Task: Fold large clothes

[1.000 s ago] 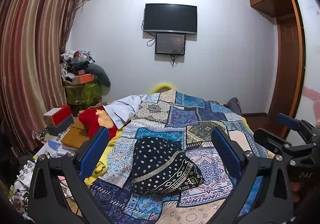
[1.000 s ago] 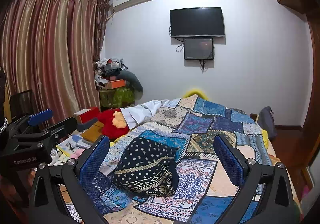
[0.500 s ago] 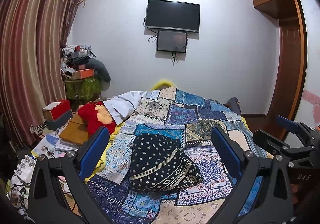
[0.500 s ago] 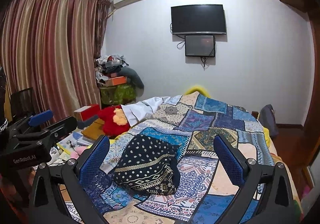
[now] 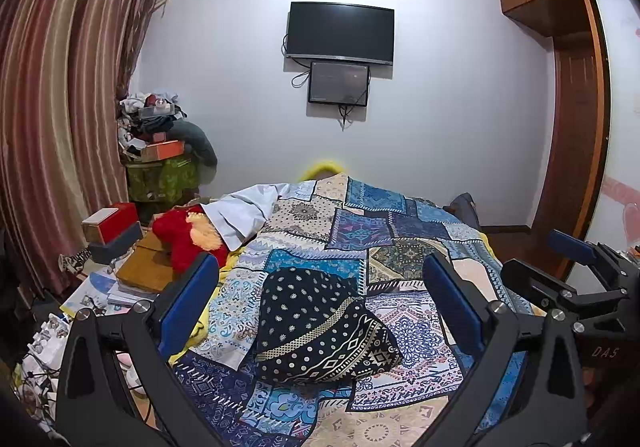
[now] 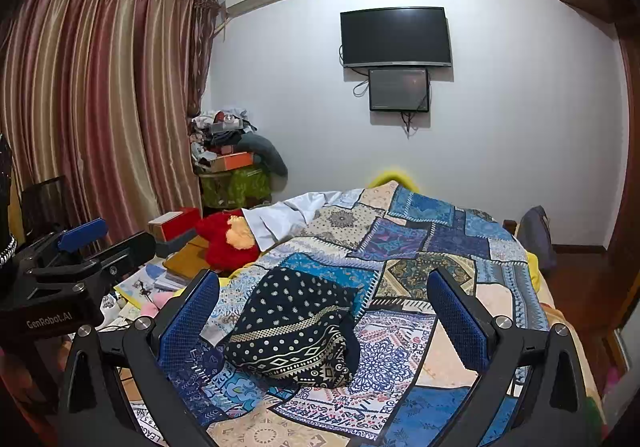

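Observation:
A folded dark navy garment [image 5: 320,323] [image 6: 296,331] with cream dots and geometric bands lies on the patchwork bedspread [image 5: 376,239] [image 6: 416,243]. My left gripper [image 5: 320,303] is open, held above the near end of the bed with the garment seen between its blue pads. My right gripper [image 6: 322,317] is also open, empty, hovering over the same spot. Each gripper shows at the edge of the other's view: the right gripper [image 5: 576,271], the left gripper [image 6: 76,247]. Neither touches the cloth.
A red plush toy [image 5: 184,235] and a white cloth [image 5: 244,211] lie at the bed's left edge. Boxes, books and papers [image 5: 120,259] clutter the left side. Striped curtains [image 5: 52,107] hang left; a wooden wardrobe [image 5: 572,119] stands right. A TV [image 5: 340,33] hangs on the far wall.
Both grippers have tilted slightly, so the bed sits a little lower in view. The garment has not moved and both grippers stay open.

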